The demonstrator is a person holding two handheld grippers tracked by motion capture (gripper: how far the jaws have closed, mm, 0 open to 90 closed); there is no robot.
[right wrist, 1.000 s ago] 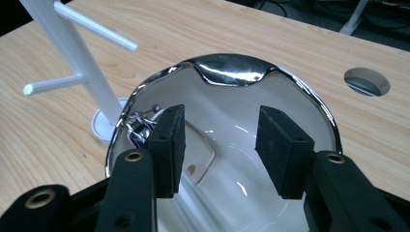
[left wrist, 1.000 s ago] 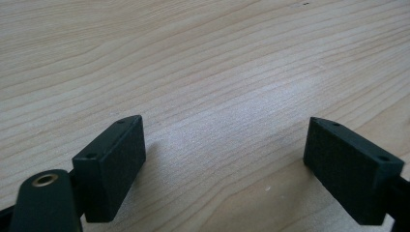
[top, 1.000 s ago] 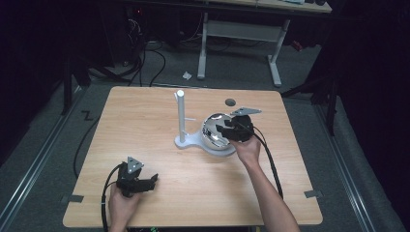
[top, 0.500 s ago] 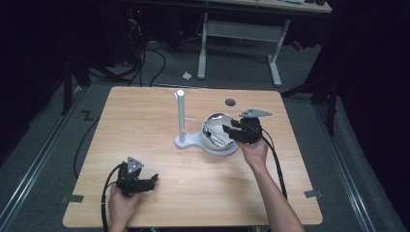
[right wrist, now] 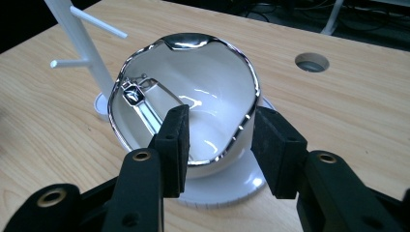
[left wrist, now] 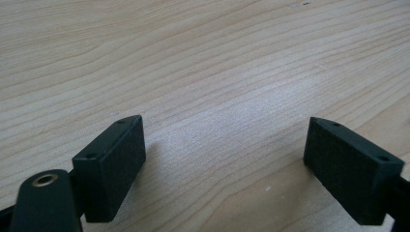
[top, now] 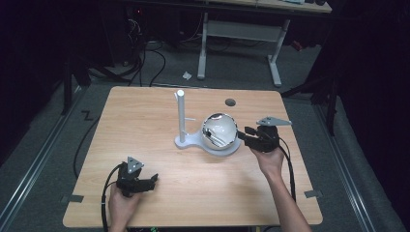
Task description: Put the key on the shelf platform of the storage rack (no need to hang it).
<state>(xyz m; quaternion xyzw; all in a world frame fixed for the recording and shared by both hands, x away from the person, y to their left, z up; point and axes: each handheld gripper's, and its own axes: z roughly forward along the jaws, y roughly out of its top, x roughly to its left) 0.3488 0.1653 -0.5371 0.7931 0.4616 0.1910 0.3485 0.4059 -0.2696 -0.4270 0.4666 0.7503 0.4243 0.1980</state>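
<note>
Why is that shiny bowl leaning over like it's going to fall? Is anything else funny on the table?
The shiny bowl does sit tipped on its side on the white stand's base, its opening facing the right gripper, whose jaws straddle its near rim; contact is unclear. Nothing looks spilled or broken. The left gripper is apart, open over bare table.

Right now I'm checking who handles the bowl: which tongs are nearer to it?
Right. The right tongs straddle the bowl rim; the left tongs sit over bare table at the near left corner, far from it.
</note>
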